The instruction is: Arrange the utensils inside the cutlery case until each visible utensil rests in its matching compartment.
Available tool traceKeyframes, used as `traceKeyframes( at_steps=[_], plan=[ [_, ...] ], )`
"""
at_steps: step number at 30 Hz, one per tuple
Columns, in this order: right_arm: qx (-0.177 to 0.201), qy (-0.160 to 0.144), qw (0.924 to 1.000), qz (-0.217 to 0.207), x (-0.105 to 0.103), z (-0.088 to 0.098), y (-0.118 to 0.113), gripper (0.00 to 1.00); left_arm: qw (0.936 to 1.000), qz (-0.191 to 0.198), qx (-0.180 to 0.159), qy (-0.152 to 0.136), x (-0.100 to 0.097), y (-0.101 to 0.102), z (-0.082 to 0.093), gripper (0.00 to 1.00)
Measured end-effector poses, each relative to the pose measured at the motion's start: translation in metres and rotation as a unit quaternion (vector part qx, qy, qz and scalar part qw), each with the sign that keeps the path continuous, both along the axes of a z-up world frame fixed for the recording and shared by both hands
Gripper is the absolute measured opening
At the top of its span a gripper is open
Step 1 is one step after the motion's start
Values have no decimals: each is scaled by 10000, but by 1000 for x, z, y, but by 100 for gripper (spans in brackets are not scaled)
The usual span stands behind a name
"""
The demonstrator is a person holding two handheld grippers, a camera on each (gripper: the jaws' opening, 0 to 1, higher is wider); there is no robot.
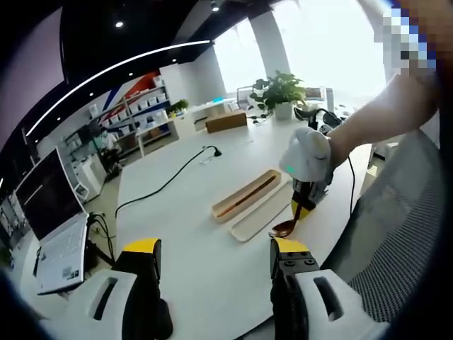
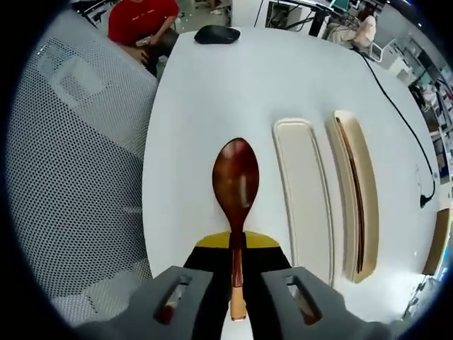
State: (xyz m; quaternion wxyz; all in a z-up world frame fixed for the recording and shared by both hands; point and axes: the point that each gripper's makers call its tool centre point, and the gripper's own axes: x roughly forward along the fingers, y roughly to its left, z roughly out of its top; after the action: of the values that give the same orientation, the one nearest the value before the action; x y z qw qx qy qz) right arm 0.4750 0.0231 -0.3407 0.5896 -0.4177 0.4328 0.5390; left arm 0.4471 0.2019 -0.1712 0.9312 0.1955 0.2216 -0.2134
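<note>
My right gripper [image 2: 238,273] had its jaws clamped on the wooden spoon [image 2: 236,185] above the white surface [image 2: 233,92], beside the cutlery case [image 2: 354,191]; my left gripper [image 1: 216,258] hung wide apart.

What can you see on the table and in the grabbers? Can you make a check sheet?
Surface: white table, mostly bare.
Job's things: brown spoon held over the table; open case holding dark chopsticks; its flat lid beside it.
Clutter: black mouse, laptop, cardboard box, potted plant.
Grippers: right gripper shut on the spoon's handle; left gripper open, holding nothing.
Cables: black cable running across the table.
Surroundings: mesh chair, shelves, bright windows, a seated person in red.
</note>
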Motion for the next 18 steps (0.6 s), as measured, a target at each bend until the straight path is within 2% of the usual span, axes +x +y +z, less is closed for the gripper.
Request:
traceKeyframes(
  at_steps=[7,18],
  plan=[
    [-100,-160,9998,-27,18,11,-11,0,10000,-5,11,5,0,0,0,64],
    [-104,-513,9986,-100,61,38,-16,0,10000,12,-5,7,-1,1,0,64]
  ],
)
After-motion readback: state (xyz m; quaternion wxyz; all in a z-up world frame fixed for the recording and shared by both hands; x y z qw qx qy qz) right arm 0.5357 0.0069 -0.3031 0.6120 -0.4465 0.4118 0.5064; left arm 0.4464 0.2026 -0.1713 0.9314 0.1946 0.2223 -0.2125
